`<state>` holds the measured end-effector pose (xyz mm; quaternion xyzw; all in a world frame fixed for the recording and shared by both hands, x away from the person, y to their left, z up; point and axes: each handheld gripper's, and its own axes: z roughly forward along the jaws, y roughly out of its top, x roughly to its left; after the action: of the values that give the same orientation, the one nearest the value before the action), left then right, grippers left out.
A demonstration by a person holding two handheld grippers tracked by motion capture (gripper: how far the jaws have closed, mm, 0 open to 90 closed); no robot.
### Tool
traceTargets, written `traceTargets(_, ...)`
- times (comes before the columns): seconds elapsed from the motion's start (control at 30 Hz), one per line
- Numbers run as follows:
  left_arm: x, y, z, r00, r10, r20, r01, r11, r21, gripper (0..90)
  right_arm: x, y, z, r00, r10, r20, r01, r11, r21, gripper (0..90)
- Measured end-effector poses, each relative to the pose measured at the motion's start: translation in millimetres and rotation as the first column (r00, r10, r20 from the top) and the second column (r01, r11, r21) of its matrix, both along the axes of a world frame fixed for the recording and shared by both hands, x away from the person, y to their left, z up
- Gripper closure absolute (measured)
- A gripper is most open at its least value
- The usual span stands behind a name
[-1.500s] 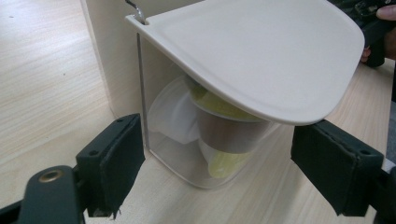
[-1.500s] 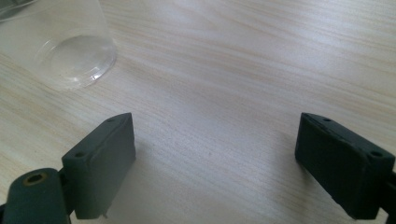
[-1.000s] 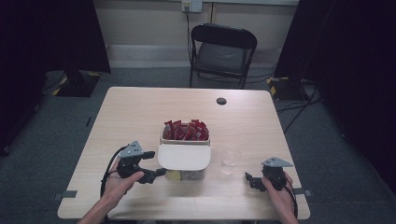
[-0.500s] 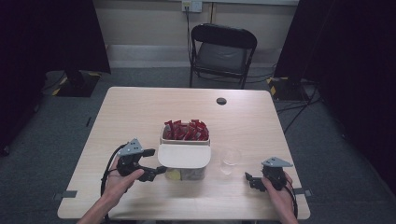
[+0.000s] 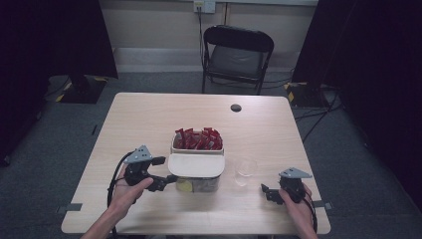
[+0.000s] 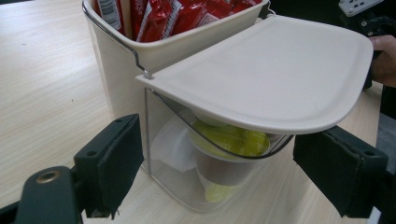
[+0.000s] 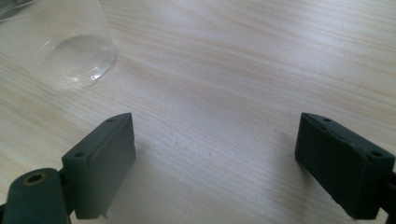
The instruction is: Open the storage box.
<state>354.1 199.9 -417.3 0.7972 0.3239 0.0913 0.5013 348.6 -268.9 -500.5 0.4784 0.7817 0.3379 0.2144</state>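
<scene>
1. The table (image 5: 149, 124) was a pale wood rectangle that carried everything, with a dark folding chair (image 5: 238, 55) standing on the floor beyond its far edge.
2. The container (image 5: 197, 164) stood near the middle of the table, a little toward the near edge. It was a two-part cream and clear box: the far half was an open cream bin, the near half a clear compartment.
3. The lid (image 6: 275, 70), a flat cream flap hinged on a thin wire, lay tilted over the clear compartment, its free edge raised toward the left claw.
4. The red packets (image 5: 198, 138) stood packed upright in the far cream bin.
5. Under the lid, through the clear wall, a paper cup (image 6: 224, 170) and some yellow-green packets (image 6: 231, 140) showed inside the near compartment.
6. The left claw (image 5: 166, 172) was held just off the container's left side, toward the near left part of the table. Its jaws were spread wide, one on each side of the clear compartment's corner, touching neither the wall nor the lid.
7. The right claw (image 5: 266, 191) rested near the near right corner of the table, jaws spread wide over bare wood with nothing between them.
8. The clear plastic cup (image 5: 245, 171) stood upright just to the right of the container, between it and the right claw, apart from both.
9. A small dark round disc (image 5: 236, 107) lay near the far edge, well apart from everything else.
</scene>
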Motion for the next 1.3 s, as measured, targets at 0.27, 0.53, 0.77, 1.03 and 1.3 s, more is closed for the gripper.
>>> traceTargets(0.27,5.5,2.4,7.0,0.9999,0.011,-0.004,-0.011,0.9999,-0.009,15.6,0.2,-0.1,-0.1,1.0000,0.001,0.000,-0.001,1.000,0.000,11.7)
traceTargets(0.53,9.7,1.8,15.7,0.9999,0.012,-0.001,-0.012,0.9998,-0.013,15.8,0.1,-0.1,-0.1,1.0000,0.001,0.001,-0.001,1.000,0.000,11.7)
traceTargets(0.77,14.5,0.3,18.2,0.9998,0.018,-0.006,-0.018,0.9997,-0.018,15.7,0.2,0.0,-0.1,1.0000,0.001,0.000,-0.001,1.000,0.000,11.7)
traceTargets(1.03,20.3,-0.9,24.8,0.9999,0.015,-0.003,-0.015,0.9999,-0.006,15.7,0.2,-0.1,-0.1,1.0000,0.001,0.001,-0.001,1.000,0.000,11.7)
traceTargets(1.3,26.3,-1.4,24.4,0.9997,0.019,-0.017,-0.020,0.9996,-0.020,15.6,0.2,-0.1,-0.1,1.0000,0.001,0.001,-0.001,1.000,0.000,11.7)
